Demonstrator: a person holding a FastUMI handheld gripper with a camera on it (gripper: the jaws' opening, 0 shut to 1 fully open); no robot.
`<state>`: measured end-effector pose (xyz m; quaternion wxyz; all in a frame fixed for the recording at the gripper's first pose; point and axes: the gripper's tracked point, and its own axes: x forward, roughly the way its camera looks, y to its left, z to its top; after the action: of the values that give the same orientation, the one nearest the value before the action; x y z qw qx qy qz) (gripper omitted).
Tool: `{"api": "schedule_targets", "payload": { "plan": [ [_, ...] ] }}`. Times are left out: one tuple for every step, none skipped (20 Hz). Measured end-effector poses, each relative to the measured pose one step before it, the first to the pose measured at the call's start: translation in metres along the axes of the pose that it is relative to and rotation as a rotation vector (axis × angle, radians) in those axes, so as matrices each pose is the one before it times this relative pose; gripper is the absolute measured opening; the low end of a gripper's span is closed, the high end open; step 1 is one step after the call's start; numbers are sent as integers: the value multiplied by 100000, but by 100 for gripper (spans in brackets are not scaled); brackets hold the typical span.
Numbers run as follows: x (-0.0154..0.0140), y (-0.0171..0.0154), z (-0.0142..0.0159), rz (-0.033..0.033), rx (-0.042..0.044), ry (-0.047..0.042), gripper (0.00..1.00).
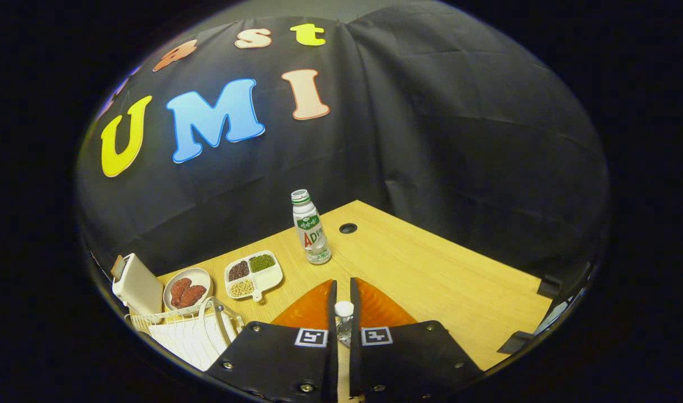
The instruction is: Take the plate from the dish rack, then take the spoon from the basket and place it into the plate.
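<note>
Here, claw (342, 291) nearly closed, perhaps gripping small capped bottle (344, 320).

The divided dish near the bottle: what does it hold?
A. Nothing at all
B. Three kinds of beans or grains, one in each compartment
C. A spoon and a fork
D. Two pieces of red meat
B: the divided dish has three compartments holding dark, green and pale grains; it lies left of the bottle, beyond the nearly closed gripper.

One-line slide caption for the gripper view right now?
Gripper nearly closed above the wooden table, small capped bottle between its fingers, milk bottle beyond.
</note>
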<state>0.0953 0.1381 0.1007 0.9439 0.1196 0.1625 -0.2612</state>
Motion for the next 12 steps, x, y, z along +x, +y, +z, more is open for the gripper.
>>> {"api": "schedule_targets", "payload": {
  "plan": [
    [-255,-202,647,-447,-2281,-931,8],
    [-411,-165,601,-951,-3065,-901,8],
    [-410,-14,401,-155,-2835,-812,8],
    [-666,36,588,-831,-2616,-1253,8],
    [-745,-59,566,-448,-2536,-1285,8],
    [-911,154,530,-274,-2037,-1161,8],
    [-966,250,475,-38,-2041,-1432,8],
    [-1140,353,533,67,-1587,-1510,8],
    [-1271,521,499,1078,-711,-1234,8],
    [-1353,738,358,1346,-340,-797,8],
    [-1331,823,-36,1645,-269,-315,8],
    [-1488,1134,-97,2579,-642,-159,8]
  ]
}}
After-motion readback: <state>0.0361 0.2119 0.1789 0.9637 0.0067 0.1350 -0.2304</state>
